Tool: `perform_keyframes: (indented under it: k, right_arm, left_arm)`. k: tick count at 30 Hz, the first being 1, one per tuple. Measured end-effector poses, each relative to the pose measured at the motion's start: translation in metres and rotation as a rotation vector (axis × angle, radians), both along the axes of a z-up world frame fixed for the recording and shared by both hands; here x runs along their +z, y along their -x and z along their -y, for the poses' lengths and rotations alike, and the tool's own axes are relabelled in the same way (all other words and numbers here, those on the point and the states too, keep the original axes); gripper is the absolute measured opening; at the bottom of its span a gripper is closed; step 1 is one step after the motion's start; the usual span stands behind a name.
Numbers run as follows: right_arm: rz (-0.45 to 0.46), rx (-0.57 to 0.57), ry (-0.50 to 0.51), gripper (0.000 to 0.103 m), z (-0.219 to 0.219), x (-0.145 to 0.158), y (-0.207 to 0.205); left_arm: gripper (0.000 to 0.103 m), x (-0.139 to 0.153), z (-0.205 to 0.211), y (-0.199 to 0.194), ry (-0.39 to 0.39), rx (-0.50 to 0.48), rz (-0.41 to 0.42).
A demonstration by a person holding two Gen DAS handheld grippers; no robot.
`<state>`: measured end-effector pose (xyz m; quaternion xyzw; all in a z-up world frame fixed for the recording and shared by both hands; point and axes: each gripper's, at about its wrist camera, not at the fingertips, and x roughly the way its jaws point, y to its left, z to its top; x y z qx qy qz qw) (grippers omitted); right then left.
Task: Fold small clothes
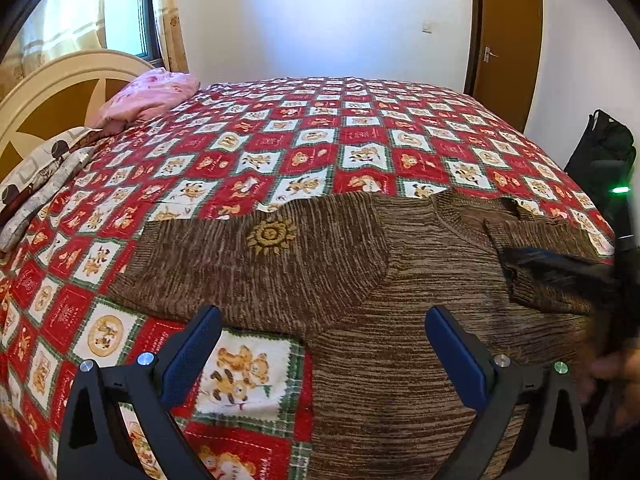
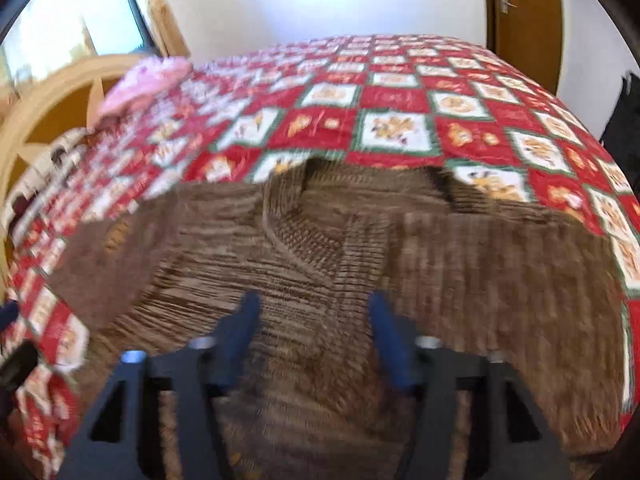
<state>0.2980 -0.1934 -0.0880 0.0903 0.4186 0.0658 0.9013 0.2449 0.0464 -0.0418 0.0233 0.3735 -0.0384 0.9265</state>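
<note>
One brown sweater lies flat on the bed's red patchwork quilt — one sun emblem on it. Two pillows sit beyond. Left gripper jaws wide, empty; right gripper jaws partly apart, empty, above the sweater.

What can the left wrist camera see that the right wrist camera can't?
Only the left wrist view shows the yellow sun patch clearly, the left tool with its jaws wide apart and empty, and the other tool's green light at the right edge.

Only the right wrist view shows the right tool over the sweater, jaws apart, gripping nothing.

Both show the brown sweater, the red bear quilt, the pink pillow and the door.
</note>
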Motion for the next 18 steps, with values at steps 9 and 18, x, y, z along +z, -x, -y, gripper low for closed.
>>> perform_keyframes:
  k: [9, 18]
  right_arm:
    - [0.014, -0.168, 0.059, 0.028, 0.033, 0.007, 0.042]
    - [-0.014, -0.132, 0.146, 0.029, 0.014, -0.023, 0.044]
  left_arm:
    - [0.102, -0.008, -0.02, -0.005, -0.006, 0.072, -0.002]
    - [0.102, -0.012, -0.122, -0.002, 0.005, 0.339, 0.01]
